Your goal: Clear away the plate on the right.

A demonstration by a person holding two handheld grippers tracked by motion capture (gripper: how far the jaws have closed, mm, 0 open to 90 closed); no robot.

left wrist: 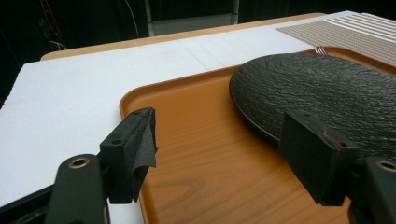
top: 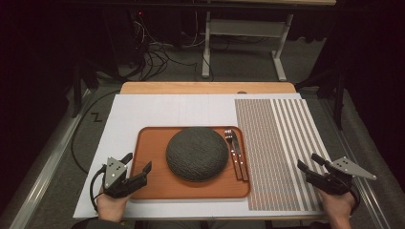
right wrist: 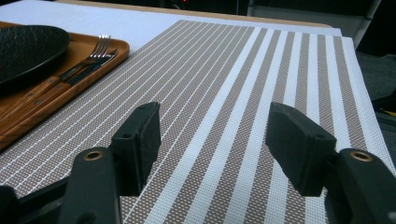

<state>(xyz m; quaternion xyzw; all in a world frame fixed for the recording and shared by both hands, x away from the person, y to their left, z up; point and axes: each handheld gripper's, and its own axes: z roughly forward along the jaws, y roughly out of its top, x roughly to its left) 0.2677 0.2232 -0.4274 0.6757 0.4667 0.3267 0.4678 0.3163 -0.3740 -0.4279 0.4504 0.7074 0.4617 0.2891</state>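
Wooden tray (top: 153, 188), rigid yet probably weighty under its dark plate (top: 197, 153), lies centred on the worktop; my left gripper (top: 138, 166), jaws wide, straddles its near-left rim, my best hold.

Tray (top: 157, 183): orange-brown, faint wood grain. Plate (top: 197, 153): dark grey to black, rough pebbled texture. Fork (top: 231, 143) and knife (top: 237, 145): silver metal ends, reddish-brown wooden handles. Placemat (top: 282, 152): woven, brown and white lengthwise stripes; thin white lines on brown on the side by the tray, broad white bands on the other side. Table cover (top: 167, 112): plain white. Table edge (top: 205, 88): light wood. Both grippers (top: 138, 169) (top: 310, 162): black, grey plates on top.
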